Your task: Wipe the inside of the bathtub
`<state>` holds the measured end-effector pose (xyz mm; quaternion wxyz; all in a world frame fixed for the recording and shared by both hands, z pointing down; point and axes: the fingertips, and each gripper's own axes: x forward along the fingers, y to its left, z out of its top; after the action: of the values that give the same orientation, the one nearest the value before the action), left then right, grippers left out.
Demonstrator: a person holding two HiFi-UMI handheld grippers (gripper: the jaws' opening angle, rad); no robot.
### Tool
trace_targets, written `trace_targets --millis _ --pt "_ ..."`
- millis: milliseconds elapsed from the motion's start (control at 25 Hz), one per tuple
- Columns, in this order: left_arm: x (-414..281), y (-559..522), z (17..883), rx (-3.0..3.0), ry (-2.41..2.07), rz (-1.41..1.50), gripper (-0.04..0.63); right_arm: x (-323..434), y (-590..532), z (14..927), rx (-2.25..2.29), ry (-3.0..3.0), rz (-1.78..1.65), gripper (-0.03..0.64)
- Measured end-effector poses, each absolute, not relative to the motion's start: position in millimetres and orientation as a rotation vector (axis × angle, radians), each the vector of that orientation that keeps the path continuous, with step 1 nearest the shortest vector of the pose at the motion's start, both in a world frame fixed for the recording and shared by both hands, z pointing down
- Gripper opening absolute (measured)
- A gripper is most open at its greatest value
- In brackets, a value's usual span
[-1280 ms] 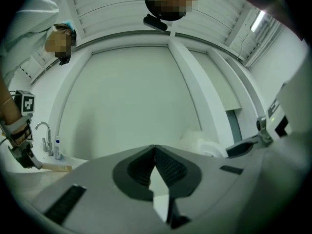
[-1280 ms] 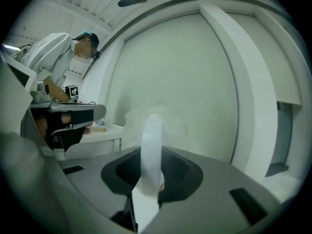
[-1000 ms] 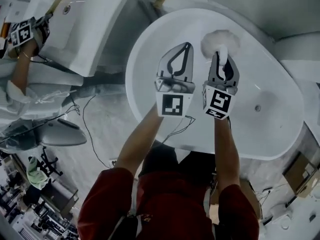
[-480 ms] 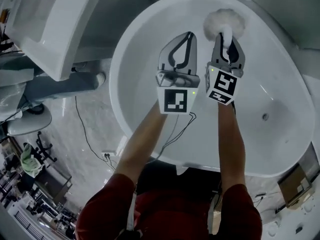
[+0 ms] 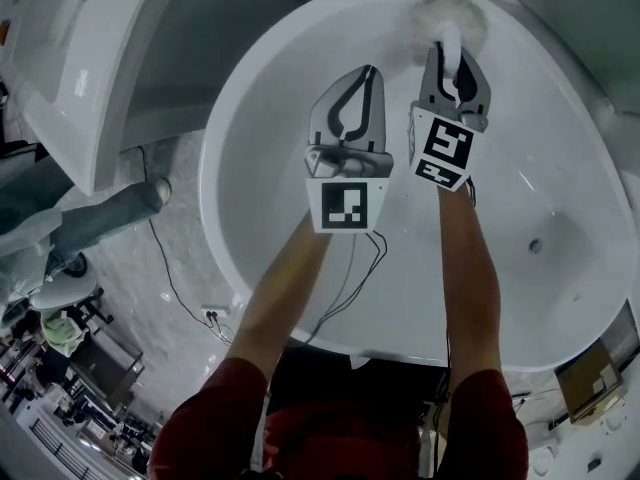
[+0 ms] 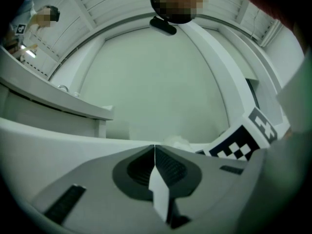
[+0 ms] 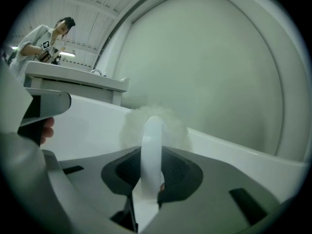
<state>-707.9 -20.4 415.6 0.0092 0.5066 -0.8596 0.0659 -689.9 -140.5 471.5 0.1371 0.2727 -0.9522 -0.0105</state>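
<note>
Since the earlier frames we have pushed both claws farther toward the far wall of the tub. Nearest us, the left claw [image 5: 365,73] is clenched on nothing and hovers inside the bathtub [image 5: 250,208]. Just beside it, the right claw [image 5: 455,58] grasps the white handle [image 7: 152,145] of a fluffy brush [image 5: 450,13]. The brush head lies against the far inner wall, near the rim.

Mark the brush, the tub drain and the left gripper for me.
brush [image 5: 452,13]: head view, on its fluffy head.
drain [image 5: 536,245]: head view, on the hole itself.
left gripper [image 5: 371,72]: head view, at its closed jaw tips.
</note>
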Motion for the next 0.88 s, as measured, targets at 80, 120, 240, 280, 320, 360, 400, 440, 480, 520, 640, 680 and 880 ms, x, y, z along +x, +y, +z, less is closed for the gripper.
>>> trace_targets --millis 80,120,240,280,320,360,400,440,480,520,640,680,880 --pt "-707 -25 420 1.586 -2.666 0.22 0.015 -691 -142 470 0.787 -2.767 -0.045 0.092" --pt "-705 -27 421 1.587 -2.665 0.209 0.015 -690 -142 469 0.783 -2.77 -0.045 0.092" --pt "-694 -40 423 1.607 -2.67 0.205 0.015 -681 -149 473 0.767 -2.767 -0.045 0.092" --pt "-688 -44 424 1.616 -2.67 0.217 0.015 -676 -154 476 0.77 -2.76 -0.041 0.092" --pt "-684 -48 426 1.624 -2.67 0.222 0.015 -671 -161 479 0.782 -2.75 -0.033 0.091" --pt "-680 -51 426 1.628 -2.669 0.216 0.015 -664 -167 482 0.8 -2.739 -0.022 0.091" --pt "-676 -53 427 1.632 -2.666 0.206 0.015 -658 -173 484 0.822 -2.728 -0.012 0.092" --pt "-673 -56 428 1.638 -2.659 0.202 0.017 -652 -180 486 0.842 -2.716 -0.006 0.092" --pt "-668 -59 429 1.649 -2.649 0.209 0.015 -645 -186 488 0.86 -2.704 -0.004 0.091" --pt "-662 -63 431 1.662 -2.638 0.223 0.015 -637 -192 491 0.874 -2.692 -0.003 0.092" --pt "-641 -77 436 1.692 -2.615 0.236 0.015 -609 -209 502 0.914 -2.656 -0.002 0.091" --pt "-633 -81 438 1.702 -2.606 0.243 0.016 -599 -214 506 0.927 -2.645 0.0 0.091" --pt "-585 -105 448 1.736 -2.566 0.248 0.015 -543 -235 520 0.973 -2.606 0.009 0.091"
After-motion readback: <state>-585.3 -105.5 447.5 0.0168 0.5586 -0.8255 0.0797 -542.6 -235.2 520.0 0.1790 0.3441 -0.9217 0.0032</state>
